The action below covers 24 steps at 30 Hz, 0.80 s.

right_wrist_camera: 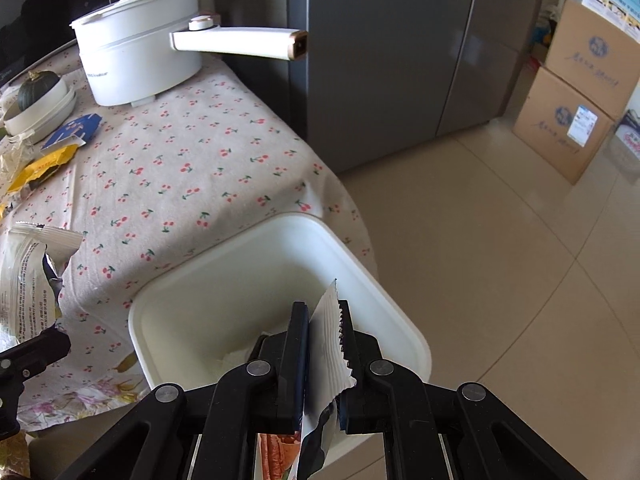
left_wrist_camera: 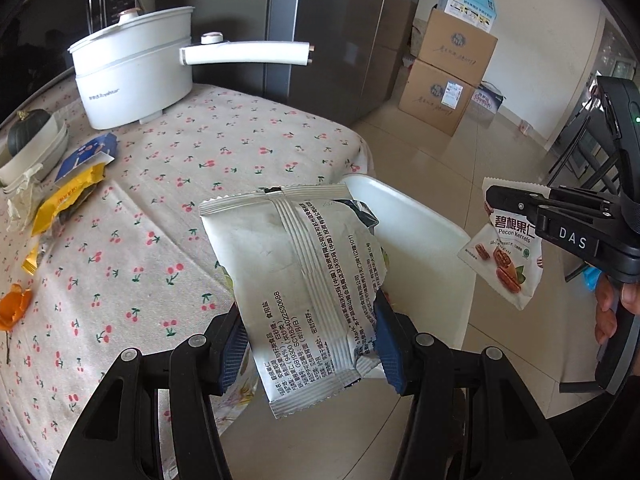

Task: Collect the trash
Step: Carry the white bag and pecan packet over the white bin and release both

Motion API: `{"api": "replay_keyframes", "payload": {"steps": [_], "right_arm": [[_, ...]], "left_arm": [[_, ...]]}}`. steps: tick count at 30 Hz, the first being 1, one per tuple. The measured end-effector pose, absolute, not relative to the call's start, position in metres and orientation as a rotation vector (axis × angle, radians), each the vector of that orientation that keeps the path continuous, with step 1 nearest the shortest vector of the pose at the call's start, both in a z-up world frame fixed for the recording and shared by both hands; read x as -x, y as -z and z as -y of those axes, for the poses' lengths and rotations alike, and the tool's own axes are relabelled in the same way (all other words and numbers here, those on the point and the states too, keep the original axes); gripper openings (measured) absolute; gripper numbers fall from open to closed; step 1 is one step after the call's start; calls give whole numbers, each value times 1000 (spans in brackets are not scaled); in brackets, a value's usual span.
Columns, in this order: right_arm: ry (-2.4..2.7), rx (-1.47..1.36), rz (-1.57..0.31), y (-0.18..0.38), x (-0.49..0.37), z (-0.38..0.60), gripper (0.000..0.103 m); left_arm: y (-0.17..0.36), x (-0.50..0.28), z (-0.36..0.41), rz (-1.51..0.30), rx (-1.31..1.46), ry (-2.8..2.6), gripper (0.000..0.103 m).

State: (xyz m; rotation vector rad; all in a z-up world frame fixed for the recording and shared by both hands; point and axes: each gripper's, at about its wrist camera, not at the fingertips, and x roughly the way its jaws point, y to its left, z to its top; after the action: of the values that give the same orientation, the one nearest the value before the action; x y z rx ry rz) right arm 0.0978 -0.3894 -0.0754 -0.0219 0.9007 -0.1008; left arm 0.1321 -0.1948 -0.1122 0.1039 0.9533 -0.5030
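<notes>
The left gripper (left_wrist_camera: 310,346) tilts downward, pads pinching a white snack wrapper (left_wrist_camera: 296,276) by its sides; the white bin (left_wrist_camera: 420,232) lies just beyond it, past the table edge (left_wrist_camera: 360,148); the right gripper (right_wrist_camera: 320,344), pressed tight on a pecan wrapper (right_wrist_camera: 326,354), hangs over the bin's open mouth; bare floor (right_wrist_camera: 520,260) lies to its right.

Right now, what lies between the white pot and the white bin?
Only bare cherry-print tablecloth lies between the white pot and the white bin, as the right wrist view shows; the leftover wrappers lie aside.
</notes>
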Motion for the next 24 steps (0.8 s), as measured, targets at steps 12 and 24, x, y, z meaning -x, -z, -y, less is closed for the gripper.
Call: {"api": "replay_keyframes", "payload": {"steps": [12, 24], "right_arm": [[119, 23, -916, 82, -99, 406, 9], [100, 26, -901, 78, -110, 391, 10]], "left_arm": [[129, -146, 221, -918, -165, 478, 93], [113, -149, 177, -918, -108, 338, 96]]}}
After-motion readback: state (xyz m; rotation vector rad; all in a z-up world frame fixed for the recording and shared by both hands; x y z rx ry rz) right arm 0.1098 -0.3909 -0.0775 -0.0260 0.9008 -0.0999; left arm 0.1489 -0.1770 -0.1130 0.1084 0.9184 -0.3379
